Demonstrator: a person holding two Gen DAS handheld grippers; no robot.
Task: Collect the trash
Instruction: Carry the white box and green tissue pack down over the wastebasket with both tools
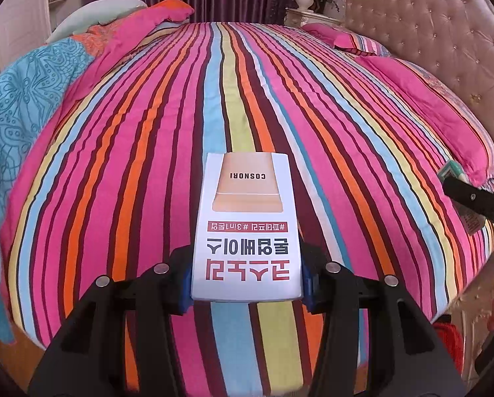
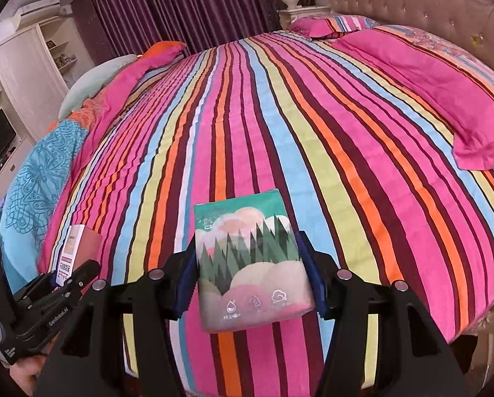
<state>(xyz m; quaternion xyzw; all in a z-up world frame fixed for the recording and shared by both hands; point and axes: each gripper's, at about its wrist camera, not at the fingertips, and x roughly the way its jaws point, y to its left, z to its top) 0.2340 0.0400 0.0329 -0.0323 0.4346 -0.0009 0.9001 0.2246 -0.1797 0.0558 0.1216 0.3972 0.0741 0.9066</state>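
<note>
My left gripper [image 1: 247, 281] is shut on a white Cosnori box [image 1: 247, 225] with red Korean lettering, held above the striped bed [image 1: 147, 132]. My right gripper [image 2: 250, 281] is shut on a green tissue pack [image 2: 250, 264] printed with trees and clouds, also above the bed [image 2: 346, 132]. The left gripper [image 2: 53, 279] with its white box [image 2: 71, 251] shows at the lower left of the right wrist view. The right gripper's finger [image 1: 478, 201] and the tip of the tissue pack [image 1: 450, 172] show at the right edge of the left wrist view.
A pink pillow [image 2: 445, 99] lies along the tufted headboard [image 1: 445, 33] at the right. A bunched blue and pink duvet [image 1: 25, 106] lies at the left. A nightstand with a vase [image 2: 299, 3], purple curtains and white cabinets [image 2: 22, 76] stand behind.
</note>
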